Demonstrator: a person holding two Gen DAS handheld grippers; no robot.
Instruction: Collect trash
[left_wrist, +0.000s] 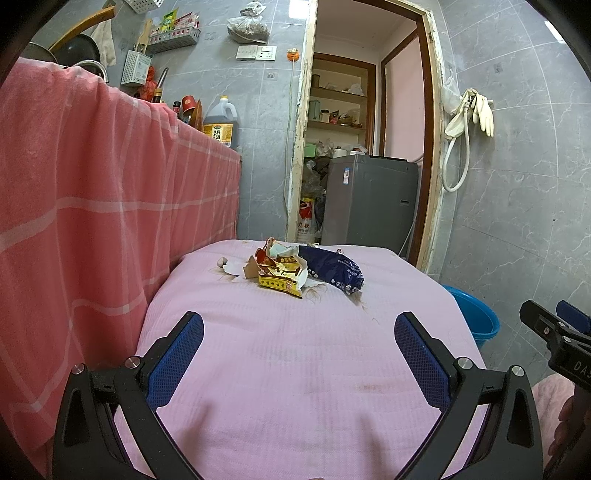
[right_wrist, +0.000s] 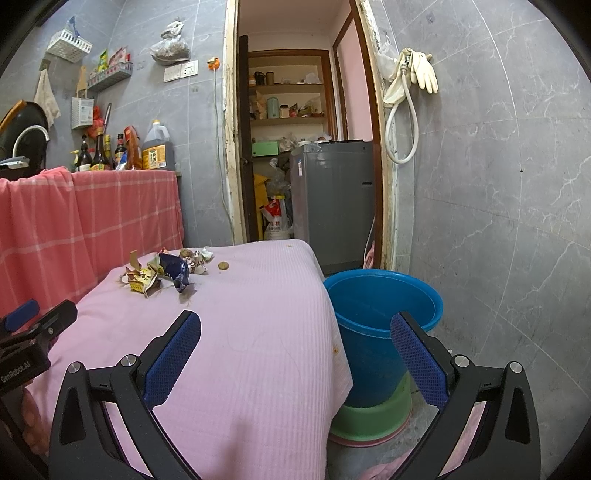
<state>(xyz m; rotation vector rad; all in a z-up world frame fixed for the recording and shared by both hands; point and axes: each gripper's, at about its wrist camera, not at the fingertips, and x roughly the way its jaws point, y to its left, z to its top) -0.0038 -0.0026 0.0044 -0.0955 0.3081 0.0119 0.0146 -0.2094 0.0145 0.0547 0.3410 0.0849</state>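
Note:
A heap of trash lies at the far end of a pink-covered table (left_wrist: 295, 369): a yellow and red snack wrapper (left_wrist: 279, 275), a dark blue bag (left_wrist: 334, 271), white scraps (left_wrist: 231, 266). The right wrist view shows the same wrapper (right_wrist: 142, 282), blue bag (right_wrist: 175, 271), more crumpled scraps (right_wrist: 197, 258) and a small brown crumb (right_wrist: 223, 265). My left gripper (left_wrist: 299, 347) is open and empty, well short of the heap. My right gripper (right_wrist: 295, 349) is open and empty, over the table's right edge above a blue bucket (right_wrist: 384, 314).
The blue bucket (left_wrist: 476, 317) stands on the floor right of the table, set in a green basin (right_wrist: 369, 421). A red checked cloth (left_wrist: 92, 221) hangs over a counter on the left with bottles (right_wrist: 110, 151). A grey washing machine (left_wrist: 369, 203) stands in the doorway behind.

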